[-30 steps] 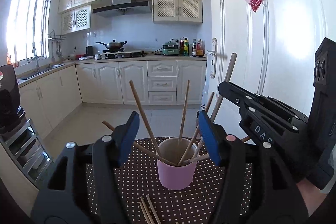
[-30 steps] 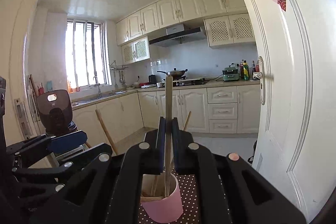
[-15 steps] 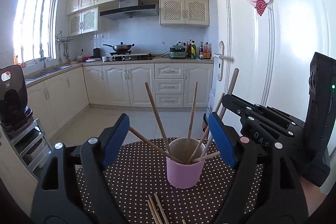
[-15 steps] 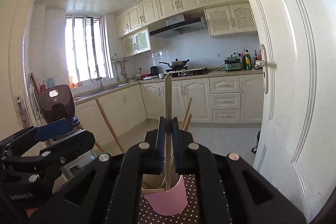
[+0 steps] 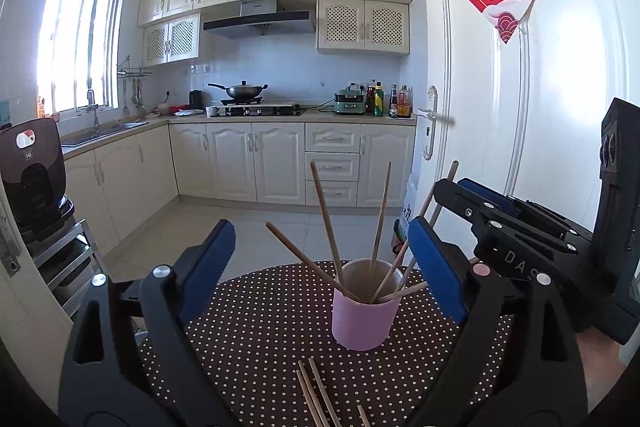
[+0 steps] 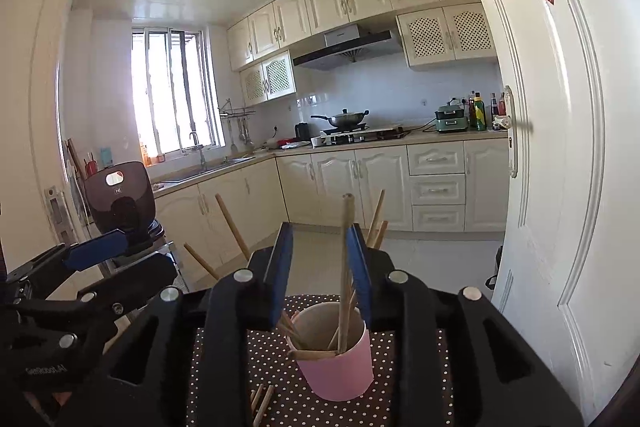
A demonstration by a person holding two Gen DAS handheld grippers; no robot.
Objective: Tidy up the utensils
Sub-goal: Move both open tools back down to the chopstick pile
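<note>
A pink cup (image 5: 362,319) (image 6: 340,367) stands on a round table under a brown dotted cloth (image 5: 260,327) and holds several wooden chopsticks (image 5: 328,219). My right gripper (image 6: 319,227) hovers just above the cup's rim. Its jaws are opening. One chopstick (image 6: 345,247) stands in the cup between them, beside the right pad and clear of the left one. My left gripper (image 5: 320,224) is a little back from the cup; its jaws are opening wide around nothing. A few loose chopsticks (image 5: 316,395) (image 6: 260,403) lie on the cloth near the front edge.
A white door (image 5: 500,147) with a red paper sign stands close on the right. A dark appliance on a metal rack (image 5: 32,179) sits at the left of the table. Kitchen cabinets (image 5: 256,159) and tiled floor lie beyond.
The right jaws have parted from the chopstick they were shut on; it now stands in the cup. The left jaws have spread wider and the left gripper has drawn back from the cup.
</note>
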